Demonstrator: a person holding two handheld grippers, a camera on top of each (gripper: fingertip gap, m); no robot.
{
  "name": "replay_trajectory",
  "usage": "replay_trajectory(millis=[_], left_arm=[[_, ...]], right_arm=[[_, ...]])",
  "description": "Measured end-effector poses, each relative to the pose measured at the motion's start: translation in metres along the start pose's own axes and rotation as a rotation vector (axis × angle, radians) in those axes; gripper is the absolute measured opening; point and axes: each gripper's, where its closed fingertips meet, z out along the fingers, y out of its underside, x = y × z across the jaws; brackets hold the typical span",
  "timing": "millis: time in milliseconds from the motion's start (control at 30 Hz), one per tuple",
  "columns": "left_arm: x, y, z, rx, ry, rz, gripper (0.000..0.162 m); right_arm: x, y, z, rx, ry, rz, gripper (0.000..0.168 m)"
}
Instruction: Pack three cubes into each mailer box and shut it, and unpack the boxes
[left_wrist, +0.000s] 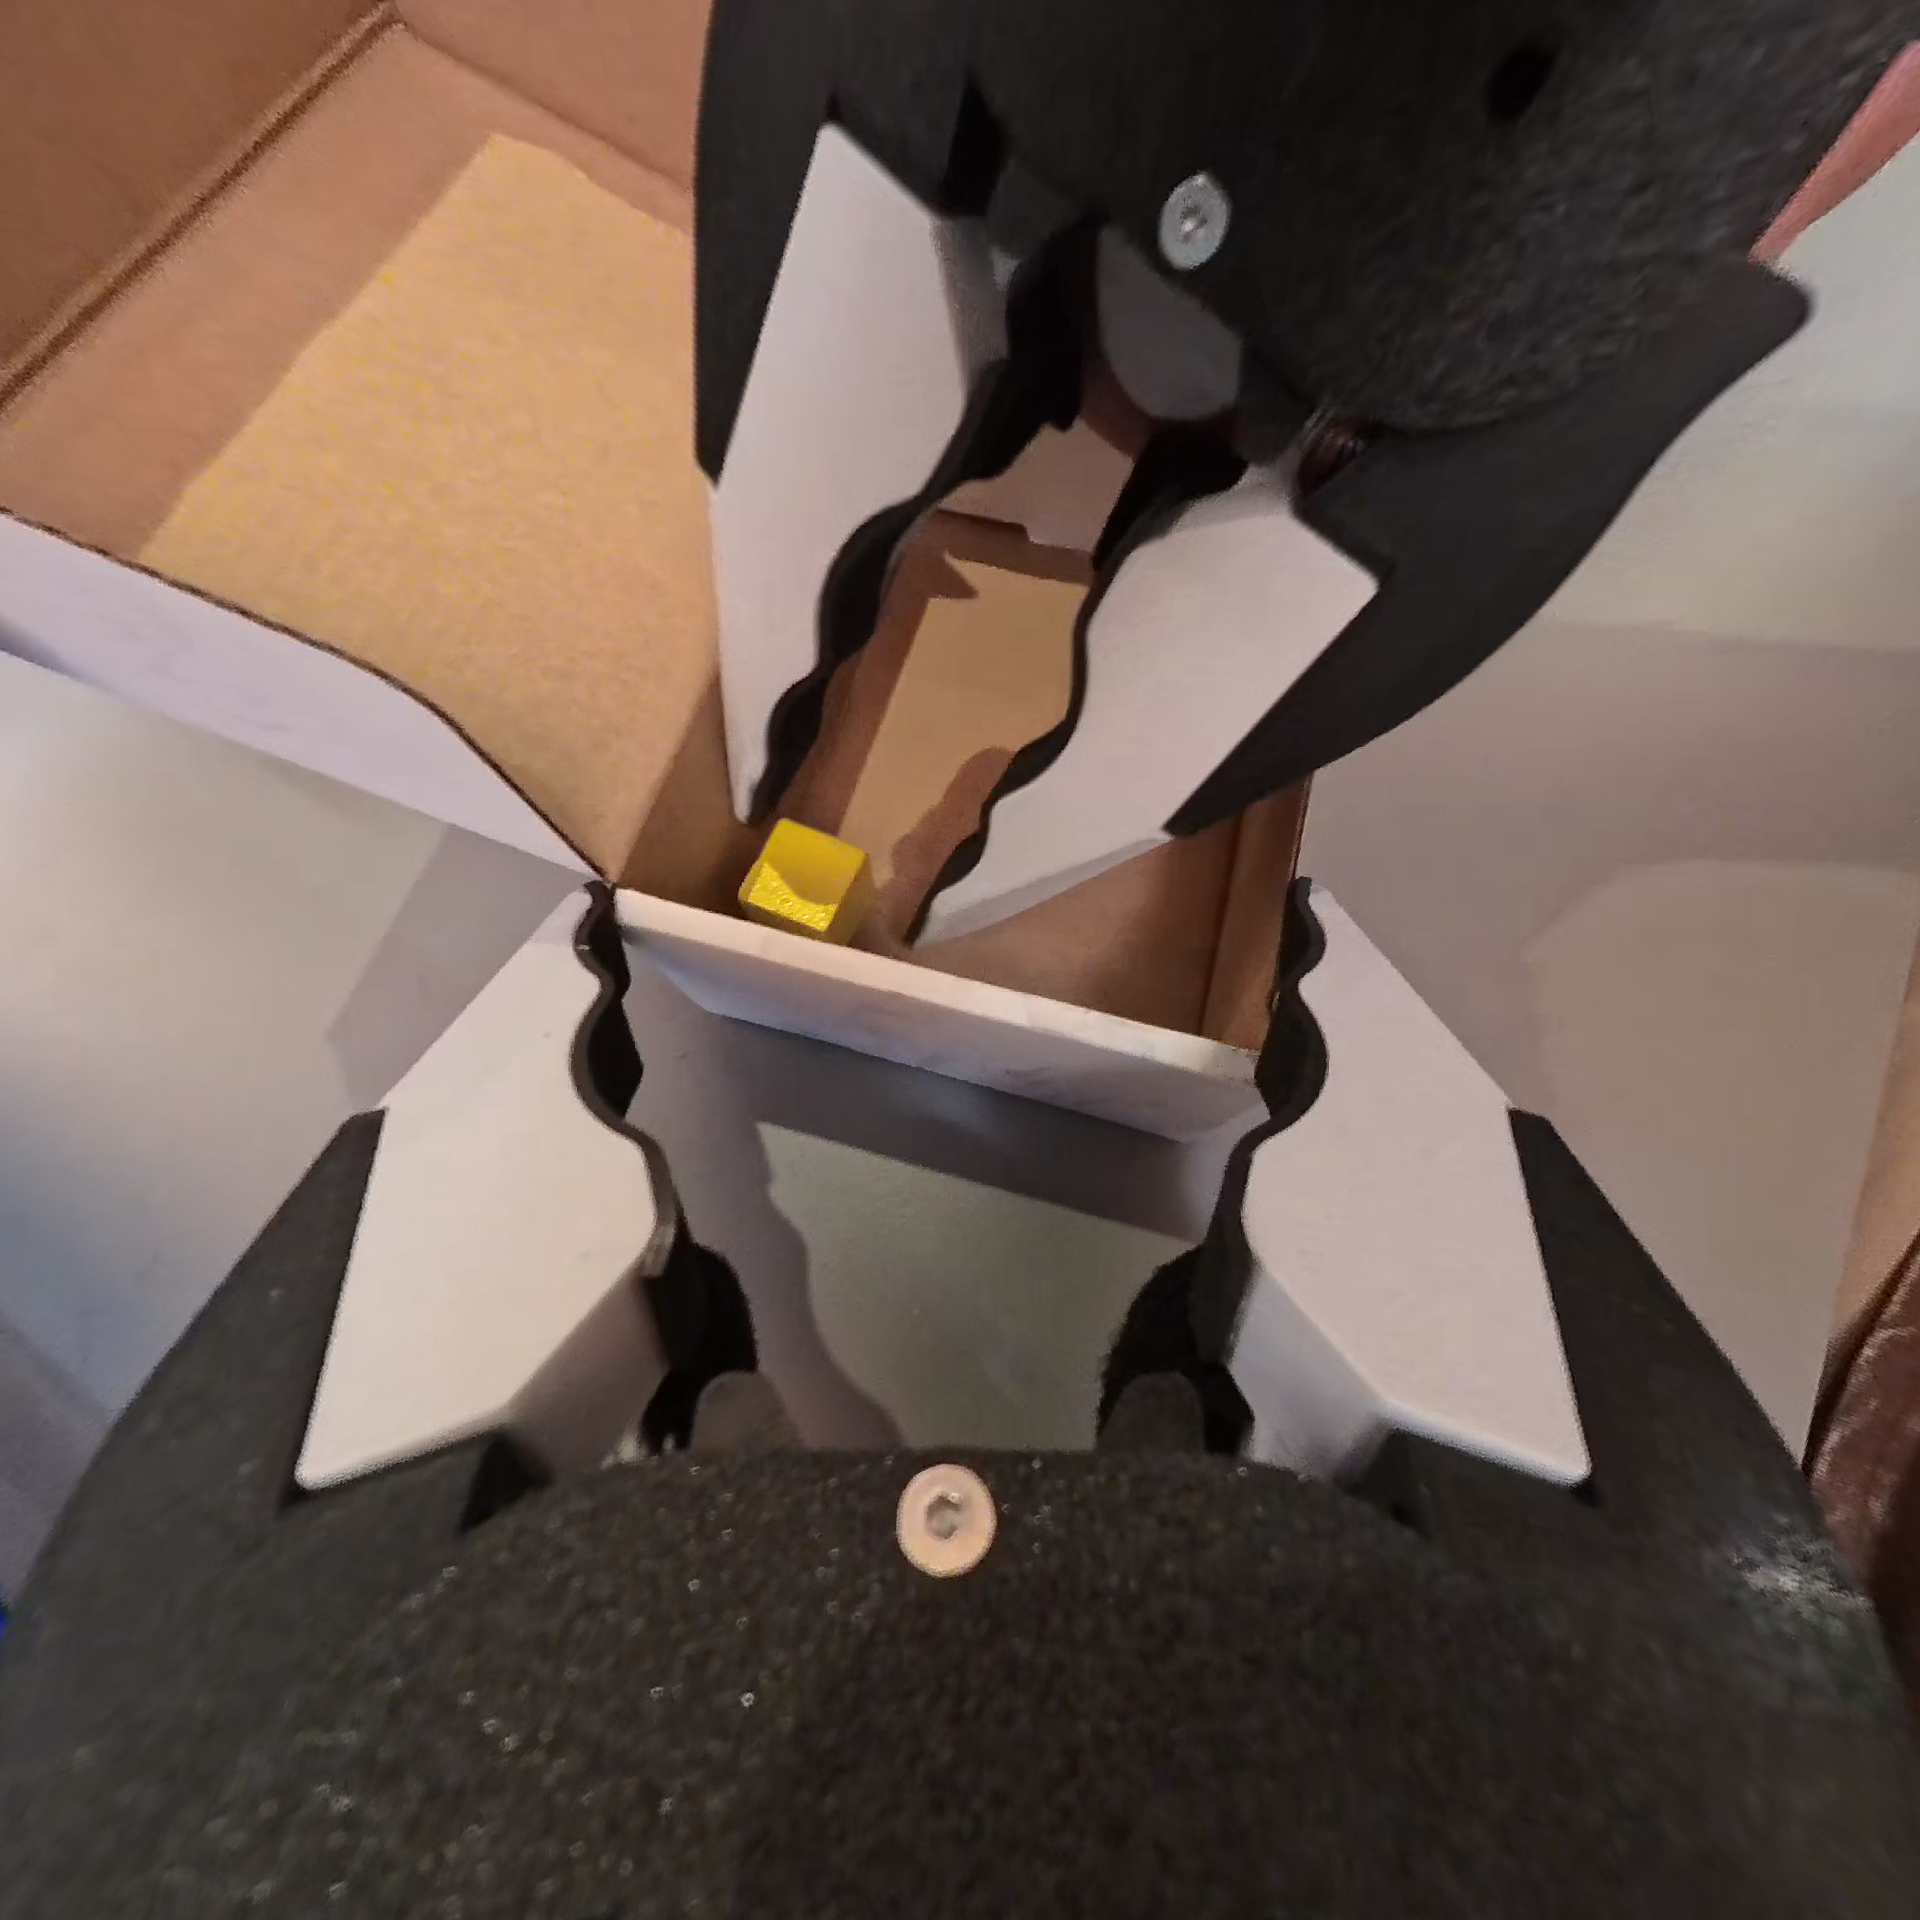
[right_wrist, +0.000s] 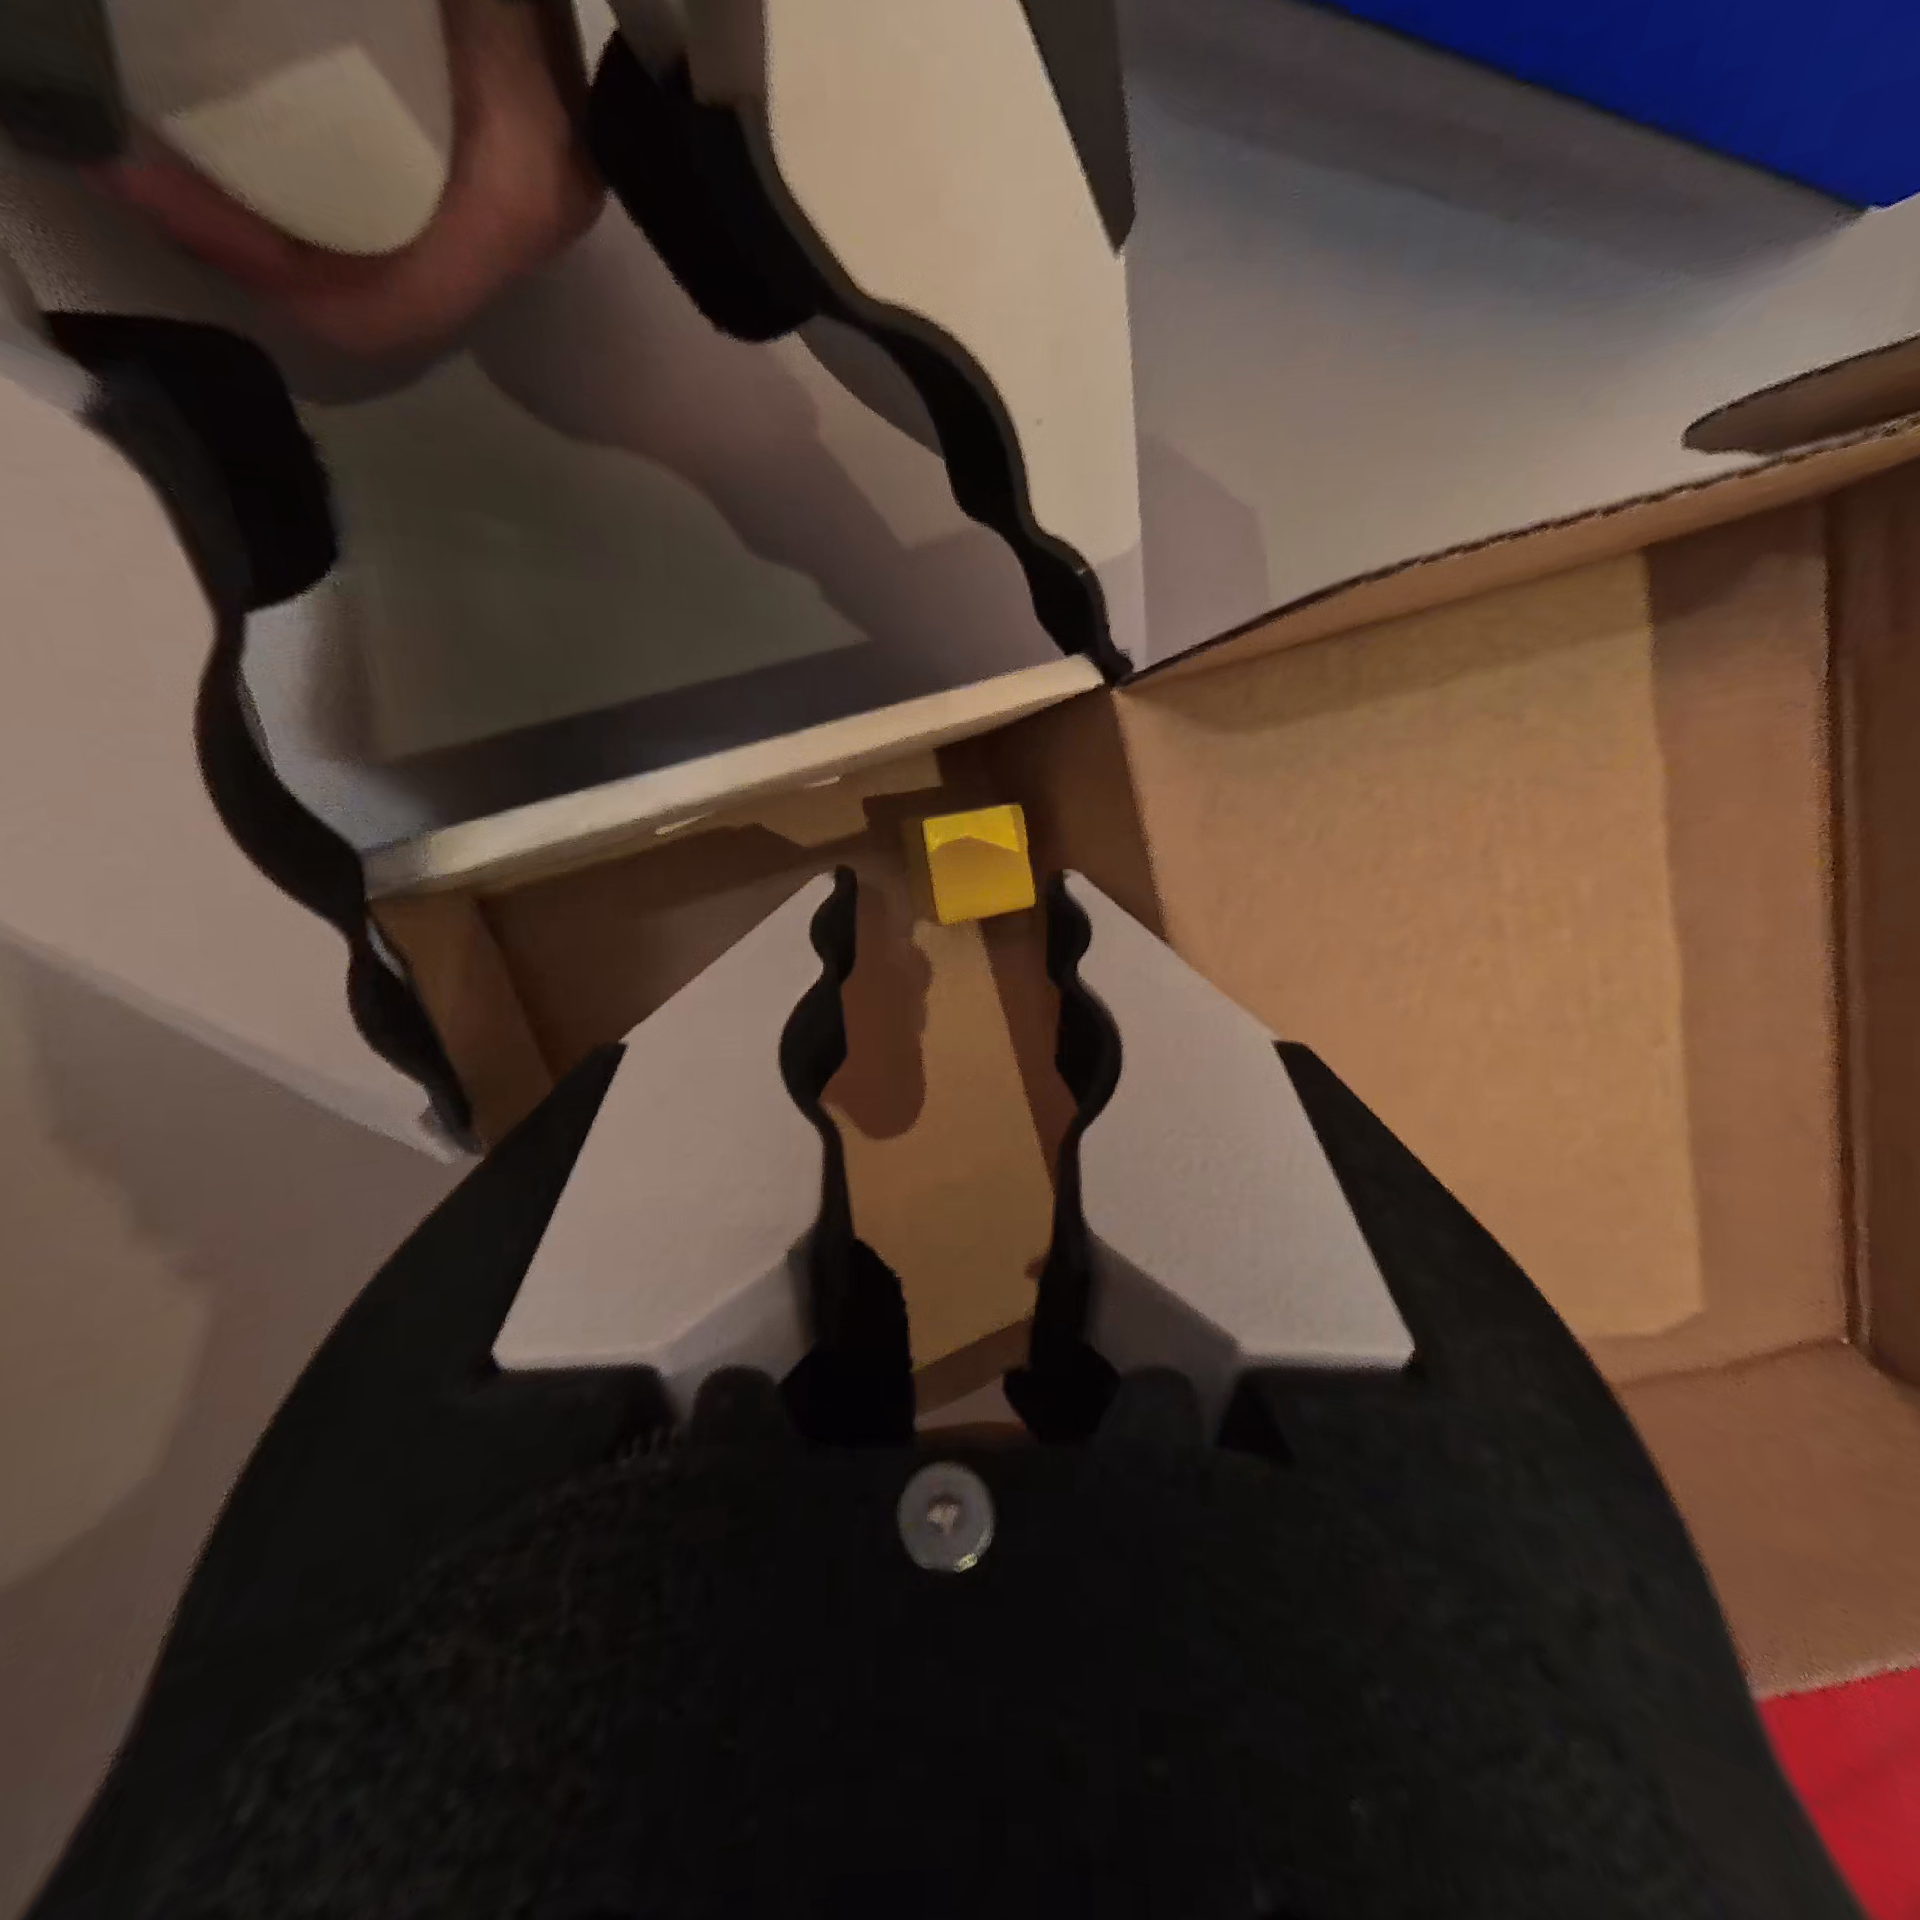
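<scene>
So far only one yellow cube (right_wrist: 971, 868) sits in the corner of your open box (left_wrist: 935, 1023), with your right gripper (right_wrist: 951, 883) and left gripper (left_wrist: 940, 925) both spread and empty.

Hard for me to tell the place, plain white tabletop (left_wrist: 187, 935) under my tongs, open cardboard box (right_wrist: 1455, 883) ahead, no more clues.

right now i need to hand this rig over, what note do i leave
Left gripper: open, straddling the box's front wall from outside.
Right gripper: open, empty, inside the box, tips just short of the yellow cube.
Box: lid up, only this one cube visible, in the corner by the front wall.
Left: packing or unpacking unclear; other cubes and boxes not in view.
</scene>
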Motion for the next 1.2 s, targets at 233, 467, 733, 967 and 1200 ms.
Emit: replay_trajectory(millis=[233,467,733,967,1200], left_arm=[[0.000,0.000,0.000,0.005,0.007,-0.010,0.121],[0.000,0.000,0.000,0.008,0.002,-0.005,0.121],[0.001,0.000,-0.001,0.008,0.002,0.004,0.121],[0.001,0.000,0.000,0.003,0.003,0.001,0.121],[0.001,0.001,0.000,-0.002,-0.005,0.002,0.121]], right_arm=[[-0.002,0.002,0.011,-0.029,-0.014,-0.026,0.028],[-0.004,-0.004,-0.013,0.085,-0.074,0.051,0.023],[0.130,0.064,-0.187,0.343,0.325,0.497,0.022],[0.187,0.251,-0.168,-0.002,0.334,1.007,0.022],[0.154,0.302,-0.101,-0.393,0.123,0.920,0.022]])
